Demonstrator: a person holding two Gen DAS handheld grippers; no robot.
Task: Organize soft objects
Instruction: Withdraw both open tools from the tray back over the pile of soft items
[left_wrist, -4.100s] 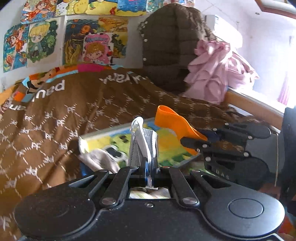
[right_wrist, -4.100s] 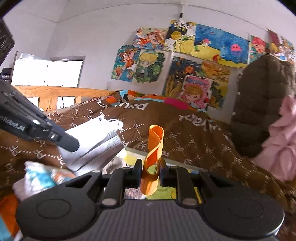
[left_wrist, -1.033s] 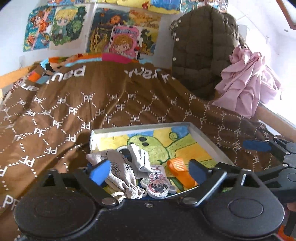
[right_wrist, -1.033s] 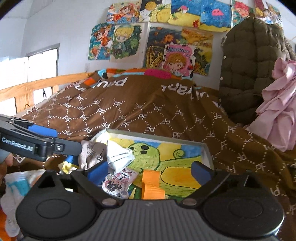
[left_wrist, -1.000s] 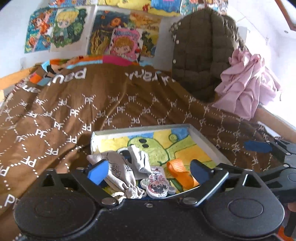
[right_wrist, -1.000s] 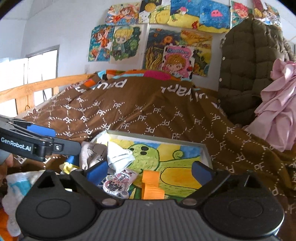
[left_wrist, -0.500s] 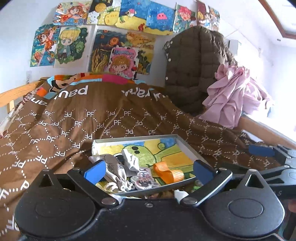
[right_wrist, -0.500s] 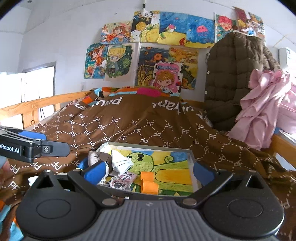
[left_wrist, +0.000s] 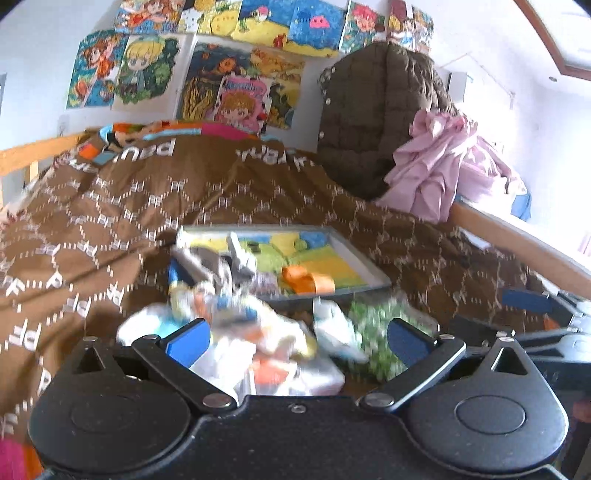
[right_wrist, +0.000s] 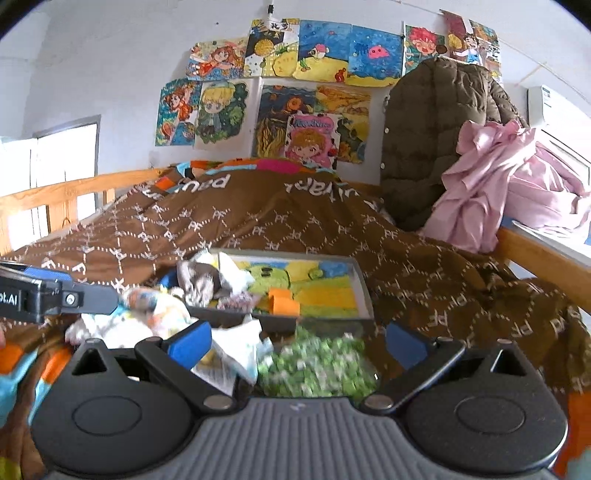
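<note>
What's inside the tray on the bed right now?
In the tray: an orange strap, a grey cloth pouch, a white crumpled piece. They cover part of its cartoon-printed bottom; anything beneath is hidden.

In the left wrist view, the heap of small soft things (left_wrist: 258, 332) at lower centre is smeared by motion blur. In the right wrist view, the green patterned piece (right_wrist: 317, 365) at lower centre is blurred too, its near edge hidden behind the tool's body.
</note>
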